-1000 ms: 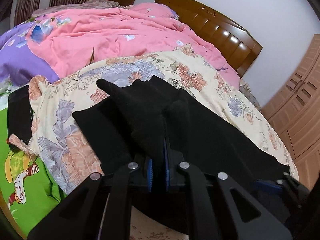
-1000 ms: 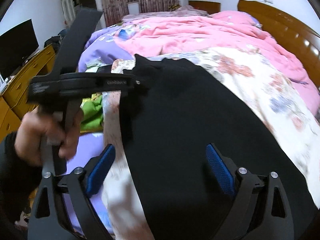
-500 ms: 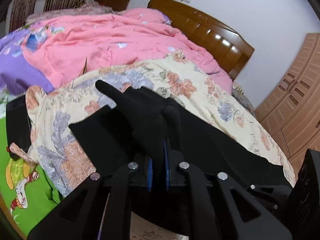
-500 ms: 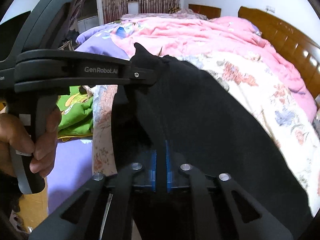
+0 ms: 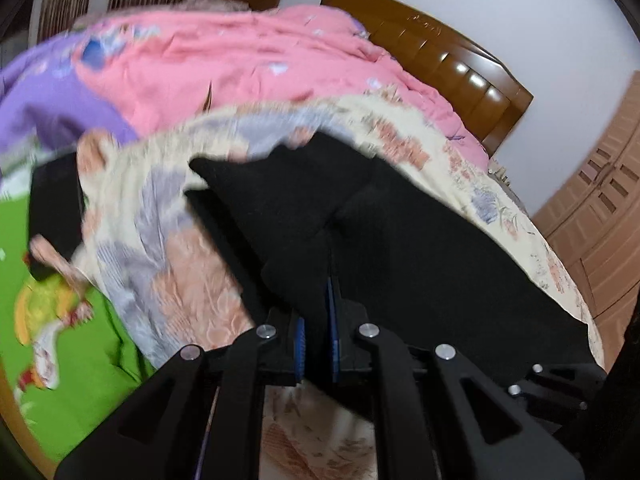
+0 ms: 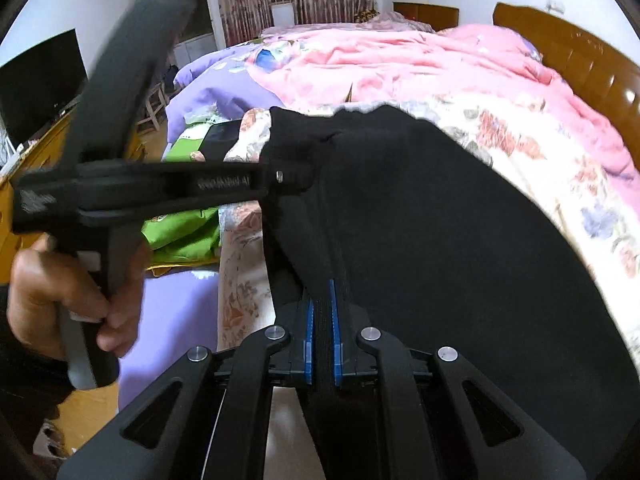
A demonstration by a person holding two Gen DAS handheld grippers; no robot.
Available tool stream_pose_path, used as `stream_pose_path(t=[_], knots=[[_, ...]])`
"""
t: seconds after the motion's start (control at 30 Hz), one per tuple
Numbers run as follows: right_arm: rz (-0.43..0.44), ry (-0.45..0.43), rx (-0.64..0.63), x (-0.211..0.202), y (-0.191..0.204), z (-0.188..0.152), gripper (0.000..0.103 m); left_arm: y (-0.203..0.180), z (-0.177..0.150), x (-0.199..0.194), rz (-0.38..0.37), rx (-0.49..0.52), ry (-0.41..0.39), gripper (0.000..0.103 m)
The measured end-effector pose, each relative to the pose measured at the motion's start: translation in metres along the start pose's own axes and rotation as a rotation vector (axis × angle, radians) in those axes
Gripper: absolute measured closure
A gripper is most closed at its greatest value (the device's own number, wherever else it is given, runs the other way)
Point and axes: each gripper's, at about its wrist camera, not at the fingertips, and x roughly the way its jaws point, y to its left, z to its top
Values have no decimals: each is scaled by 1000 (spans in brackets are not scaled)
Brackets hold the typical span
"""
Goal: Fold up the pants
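Black soft fabric pants (image 6: 440, 240) lie across floral cream quilt (image 6: 560, 168) near its front edge. Risk: thin pinched fold slips out; uneven pull skews the fold. Left gripper (image 5: 316, 344) and right gripper (image 6: 322, 344) each pinch pants edge, both angled downward, side by side.

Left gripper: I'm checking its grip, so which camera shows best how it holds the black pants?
The right wrist view: it shows the left gripper side-on, hand on its handle, tip clamped on the black pants. The left wrist view shows only its own blue pads pinching the cloth.
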Motion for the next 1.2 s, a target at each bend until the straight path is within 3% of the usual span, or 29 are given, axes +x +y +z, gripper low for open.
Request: stream_pose_path(t=[0.07,0.1,0.17,0.23,0.27,0.3,0.33,0.37,0.4,0.43,0.5,0.6,0.7,0.8,0.87,1.0,1.1,1.2], knots=[[8,1,6,-2,0,2,94,2,0,-1,-7,-4,-4,91],[23,9,10,-3,0,3,85,1,1,-2,1,2,-3,90],[66,33,43,-1,-3,6,79,0,1,0,11,5,14,88],[107,33,69,-1,-5,5,51,-3,1,-2,32,15,16,84],[144,30,84,-3,-3,5,45,-8,3,-5,71,30,8,67],[159,26,91,-7,-1,3,40,-15,4,-13,174,54,-23,48],[154,19,85,-15,1,2,40,-23,5,-24,306,73,-81,9],[150,7,75,-24,1,0,40,-28,6,-35,396,87,-144,2],[146,-13,71,-36,-3,-3,40,-37,7,-51,485,107,-230,2],[136,-26,77,-43,-8,-6,40,-43,10,-62,501,119,-272,2],[69,-43,127,-58,-30,-14,40,-57,16,-67,390,154,-278,2],[-33,-49,251,-68,-69,-27,40,-89,16,-40,246,289,-176,2],[-155,-23,327,-72,-98,-42,40,-108,4,-5,234,373,-76,2],[-274,43,325,-71,-112,-57,25,-106,-13,25,251,391,10,2],[-350,106,286,-66,-115,-69,16,-99,-27,38,273,427,15,1],[-316,71,265,-76,-122,-87,14,-89,-33,42,227,447,-24,1],[-320,86,245,-83,-123,-89,14,-94,-29,45,259,443,-3,1],[-380,61,299,-108,-138,-100,14,-102,-28,45,290,458,-3,1]])
